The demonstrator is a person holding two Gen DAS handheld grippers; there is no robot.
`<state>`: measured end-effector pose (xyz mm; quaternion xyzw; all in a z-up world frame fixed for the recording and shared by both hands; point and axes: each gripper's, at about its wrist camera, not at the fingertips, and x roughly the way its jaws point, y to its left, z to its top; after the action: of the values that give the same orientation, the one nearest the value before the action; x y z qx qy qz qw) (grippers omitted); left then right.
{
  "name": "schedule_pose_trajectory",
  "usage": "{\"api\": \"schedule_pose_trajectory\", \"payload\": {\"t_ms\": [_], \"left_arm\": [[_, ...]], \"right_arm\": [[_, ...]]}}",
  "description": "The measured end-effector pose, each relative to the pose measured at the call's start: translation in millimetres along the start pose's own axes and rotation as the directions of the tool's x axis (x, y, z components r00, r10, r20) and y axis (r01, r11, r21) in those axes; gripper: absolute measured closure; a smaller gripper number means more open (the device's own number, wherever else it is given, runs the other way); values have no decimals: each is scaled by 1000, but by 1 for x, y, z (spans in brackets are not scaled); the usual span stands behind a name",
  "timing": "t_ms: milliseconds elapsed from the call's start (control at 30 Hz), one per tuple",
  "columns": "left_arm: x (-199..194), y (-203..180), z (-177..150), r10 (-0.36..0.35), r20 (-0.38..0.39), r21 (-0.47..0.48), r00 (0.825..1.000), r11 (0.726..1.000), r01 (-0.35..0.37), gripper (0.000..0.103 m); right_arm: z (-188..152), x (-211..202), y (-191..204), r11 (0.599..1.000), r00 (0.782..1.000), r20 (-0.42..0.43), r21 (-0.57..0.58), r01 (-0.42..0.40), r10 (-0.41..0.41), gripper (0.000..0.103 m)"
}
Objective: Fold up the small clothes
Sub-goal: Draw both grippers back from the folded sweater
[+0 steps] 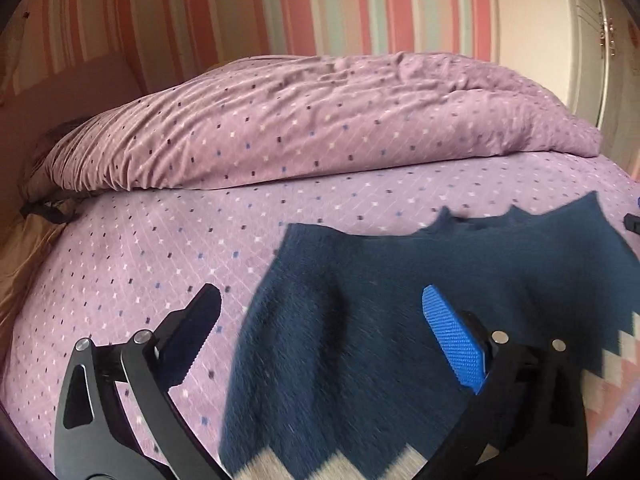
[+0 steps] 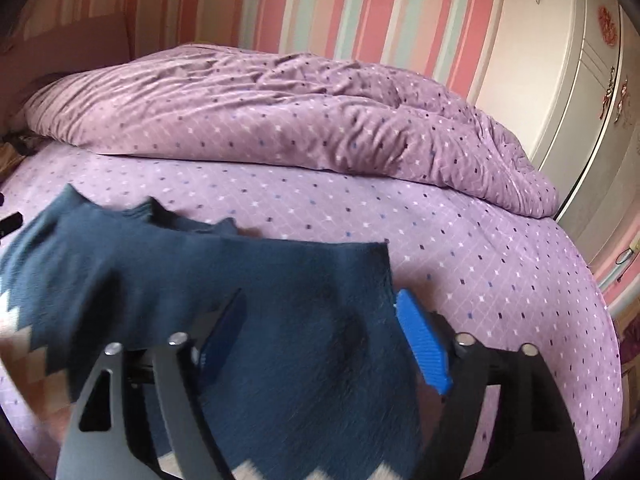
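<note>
A small dark blue knitted sweater (image 1: 340,360) with a white and pink zigzag band lies spread on the purple dotted bed sheet (image 1: 140,248). My left gripper (image 1: 320,296) is open over the sweater's left part. Its dark left finger (image 1: 200,320) hangs over bare sheet and its blue-padded right finger (image 1: 452,340) over the knit, neither pressing it. In the right wrist view my right gripper (image 2: 320,298) is also open above the sweater (image 2: 160,264), and its blue pad (image 2: 420,344) stands at the cloth's right edge. The fabric looks blurred.
A bunched purple duvet (image 1: 320,120) fills the far half of the bed. Behind it is a pink striped wall (image 1: 360,8). A white wardrobe (image 2: 580,100) stands at the right. Bare sheet (image 2: 480,260) lies to the right of the sweater.
</note>
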<state>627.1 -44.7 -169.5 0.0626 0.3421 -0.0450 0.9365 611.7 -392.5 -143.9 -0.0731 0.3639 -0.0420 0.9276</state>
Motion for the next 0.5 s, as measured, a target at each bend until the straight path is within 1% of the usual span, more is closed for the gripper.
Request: {"api": "schedule_pose_trajectory", "payload": {"t_ms": [33, 100, 133, 200, 267, 333, 467, 500], "left_arm": [[-6, -2, -2, -9, 0, -9, 1000, 1000, 9, 3], [-15, -3, -10, -19, -10, -36, 1000, 999, 19, 3], [-19, -5, -15, -21, -15, -42, 1000, 999, 20, 3], [-25, -5, -29, -3, -30, -66, 1000, 998, 1, 3], [-26, -1, -43, -18, -57, -97, 998, 995, 13, 3], [-23, 2, -57, -26, -81, -118, 996, 993, 16, 3], [-5, 2, -87, 23, -154, -69, 988, 997, -34, 3], [-1, 3, -93, 19, -162, -72, 987, 997, -31, 3]], "right_arm": [[-3, -7, 4, 1000, 1000, 8, 0, -7, 7, 22], [-12, -22, 14, 1000, 1000, 22, 9, -8, 8, 14], [-19, -29, 18, 1000, 1000, 28, 13, -12, 12, 13], [-34, -38, 27, 1000, 1000, 27, 11, 9, -10, 14], [-49, -42, 32, 1000, 1000, 14, 10, 7, -8, 14], [-65, -41, 34, 1000, 1000, -14, -6, 12, -12, 14], [-84, -27, 37, 999, 997, -74, -44, 13, -17, 14], [-91, -18, 34, 999, 995, -104, -35, 7, -11, 14]]}}
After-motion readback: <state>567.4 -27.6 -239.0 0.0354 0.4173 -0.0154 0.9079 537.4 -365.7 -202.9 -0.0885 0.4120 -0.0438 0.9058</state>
